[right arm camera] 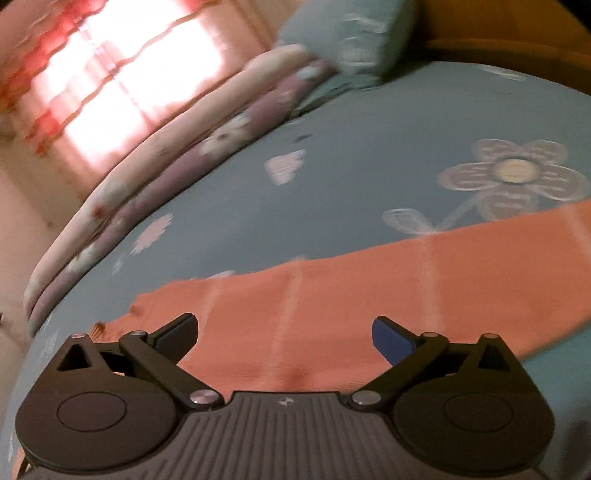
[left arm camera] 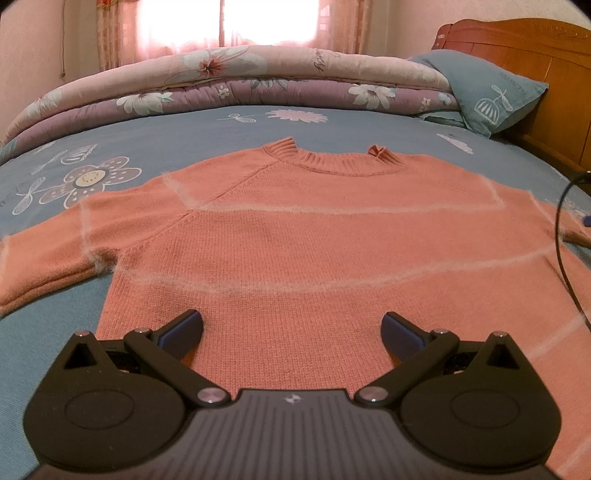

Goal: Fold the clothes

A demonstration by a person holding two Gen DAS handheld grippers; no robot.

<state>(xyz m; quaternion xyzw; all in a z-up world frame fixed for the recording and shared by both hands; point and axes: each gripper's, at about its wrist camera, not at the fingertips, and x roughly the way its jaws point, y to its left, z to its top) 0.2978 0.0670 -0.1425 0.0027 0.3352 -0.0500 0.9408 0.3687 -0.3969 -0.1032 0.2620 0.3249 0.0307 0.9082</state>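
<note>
So the salmon-pink sweater (left arm camera: 295,236) is laid out flat, front up, on the blue flowered bedsheet (left arm camera: 258,125), collar pointing toward the far side of the bed and both sleeves stretched out sideways. That's my guess for why it's spread like that: everything's flat so the sleeves can get folded in first.

The left gripper (left arm camera: 293,334) hangs over the hem with its jaws wide apart, nothing between them. The right gripper (right arm camera: 284,338) sits over the right sleeve (right arm camera: 406,280), also spread wide and not pinching anything, looks lined up for a grab there. That view is blurry though.

Around it: a rolled floral quilt (left arm camera: 229,81) along the far edge, 1 blue pillow (left arm camera: 491,88) by the wooden headboard (left arm camera: 546,74), curtains (left arm camera: 221,22) behind. A black cable (left arm camera: 559,236) droops over the right side of the sweater and could snag a fold.
</note>
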